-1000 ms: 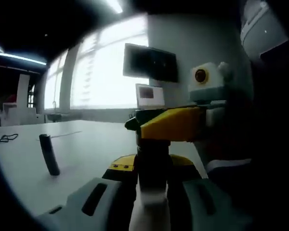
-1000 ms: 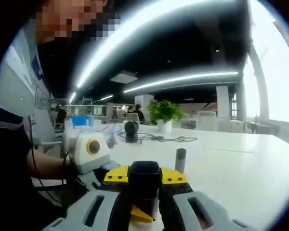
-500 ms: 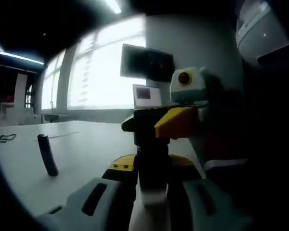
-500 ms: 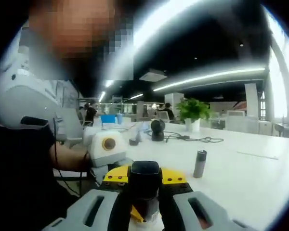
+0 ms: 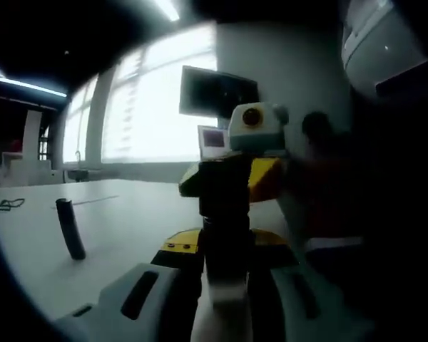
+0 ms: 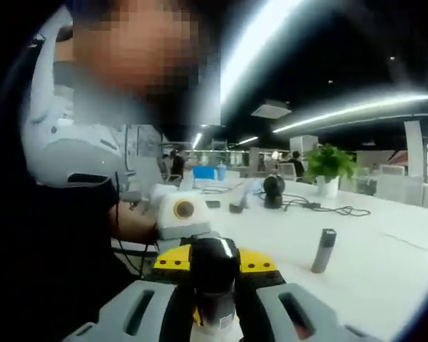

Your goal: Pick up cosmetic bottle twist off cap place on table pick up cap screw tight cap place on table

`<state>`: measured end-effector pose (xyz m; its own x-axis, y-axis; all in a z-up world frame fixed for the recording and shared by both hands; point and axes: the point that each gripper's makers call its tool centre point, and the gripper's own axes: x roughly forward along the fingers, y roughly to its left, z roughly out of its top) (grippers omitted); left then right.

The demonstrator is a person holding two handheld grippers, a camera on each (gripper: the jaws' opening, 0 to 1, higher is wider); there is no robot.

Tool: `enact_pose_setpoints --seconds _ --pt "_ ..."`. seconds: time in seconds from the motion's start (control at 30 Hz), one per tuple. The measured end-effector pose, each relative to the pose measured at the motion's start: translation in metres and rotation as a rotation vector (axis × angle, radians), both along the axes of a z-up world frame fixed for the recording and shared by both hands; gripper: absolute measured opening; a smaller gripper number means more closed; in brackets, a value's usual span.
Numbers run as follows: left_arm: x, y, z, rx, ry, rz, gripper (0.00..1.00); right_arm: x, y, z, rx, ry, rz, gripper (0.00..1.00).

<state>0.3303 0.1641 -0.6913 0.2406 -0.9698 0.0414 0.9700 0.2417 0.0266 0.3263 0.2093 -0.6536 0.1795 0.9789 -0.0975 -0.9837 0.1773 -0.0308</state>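
Cosmetic bottle (image 5: pixel 227 285) clamped in left gripper (image 5: pixel 225 303), held up off desk (image 5: pixel 121 221). Right gripper (image 6: pixel 214 303) closed on cap (image 6: pixel 214 267) and has rolled through last second: its yellow jaw swings round cap in left gripper view. Reads as twisting, cap not yet free. Dark cylinder (image 5: pixel 70 228) stands untouched on desk, well apart.

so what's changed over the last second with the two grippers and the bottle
In the left gripper view, the right gripper has rotated about the black cap, its yellow jaws swinging from broadside to nearly end-on: a twisting turn. The right gripper view has panned with that turn, so the grey bottle on the table has only drifted in the picture. The left gripper stays shut on the cosmetic bottle; the cap stays gripped.
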Motion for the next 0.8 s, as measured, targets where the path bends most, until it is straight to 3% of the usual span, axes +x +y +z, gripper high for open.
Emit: enact_pose_setpoints --seconds 0.3,0.47,0.8 --pt "0.0 0.0 0.0 -0.002 0.002 -0.001 0.14 0.002 -0.001 0.0 0.005 0.021 0.135 0.15" --pt "-0.003 -0.002 0.0 -0.004 0.012 -0.019 0.13 -0.001 -0.01 0.0 0.02 0.047 0.298 0.15" --pt "-0.003 -0.002 0.0 -0.005 0.017 -0.02 0.13 0.009 -0.018 0.0 0.036 0.076 0.377 0.15"
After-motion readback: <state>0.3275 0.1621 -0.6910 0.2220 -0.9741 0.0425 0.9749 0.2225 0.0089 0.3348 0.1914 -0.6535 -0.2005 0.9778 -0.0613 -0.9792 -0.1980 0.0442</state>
